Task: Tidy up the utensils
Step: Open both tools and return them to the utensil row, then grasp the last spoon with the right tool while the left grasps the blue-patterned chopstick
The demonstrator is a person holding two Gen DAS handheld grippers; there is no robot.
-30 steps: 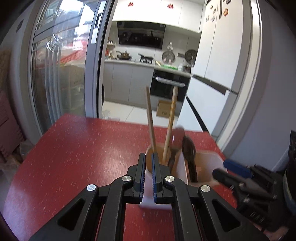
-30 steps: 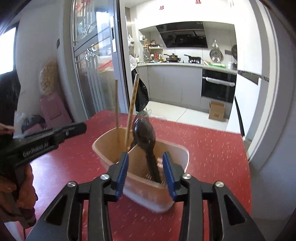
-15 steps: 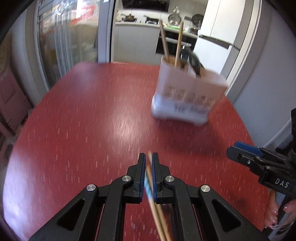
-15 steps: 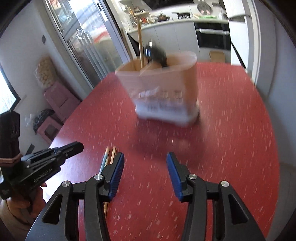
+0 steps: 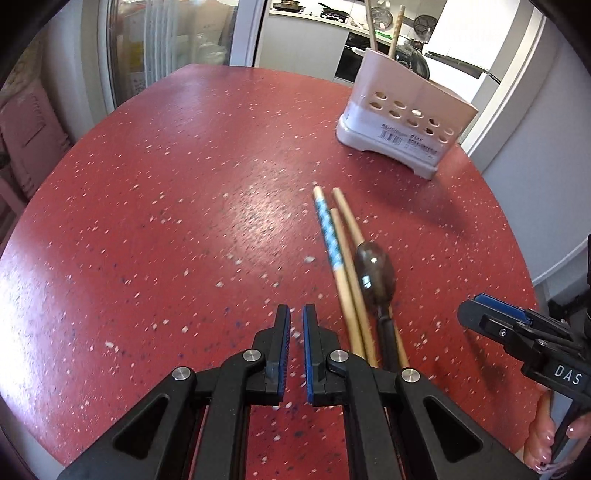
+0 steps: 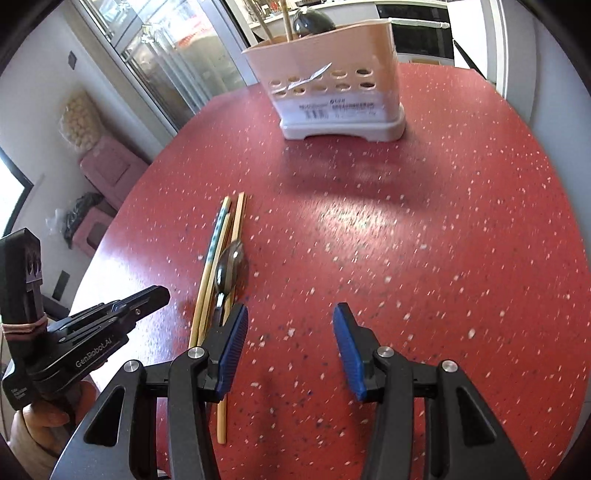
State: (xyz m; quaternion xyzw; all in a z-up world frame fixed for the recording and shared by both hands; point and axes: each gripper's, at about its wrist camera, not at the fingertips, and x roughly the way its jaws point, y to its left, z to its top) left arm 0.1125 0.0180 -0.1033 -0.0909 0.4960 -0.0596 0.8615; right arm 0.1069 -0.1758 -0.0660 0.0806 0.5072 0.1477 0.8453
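A pale pink utensil holder (image 5: pixel 402 110) with round holes stands at the far right of the red table, also in the right wrist view (image 6: pixel 332 81). It holds two wooden chopsticks (image 5: pixel 380 29) and a dark spoon (image 6: pixel 312 20). Three chopsticks (image 5: pixel 343 258), one with a blue pattern, and a dark spoon (image 5: pixel 375 275) lie loose on the table; they also show in the right wrist view (image 6: pixel 221 258). My left gripper (image 5: pixel 296 321) is shut and empty, just left of them. My right gripper (image 6: pixel 290 325) is open and empty, just right of them.
The red speckled table (image 5: pixel 184 203) is round, with its edge close on the left and right. A glass sliding door (image 5: pixel 166 44) and a kitchen lie beyond. Pink boxes (image 6: pixel 110 170) stand on the floor at the left.
Both grippers have pulled back from the holder toward the near side of the table. The right gripper let go of the dark spoon, which stays in the holder. The loose utensils have come into view.
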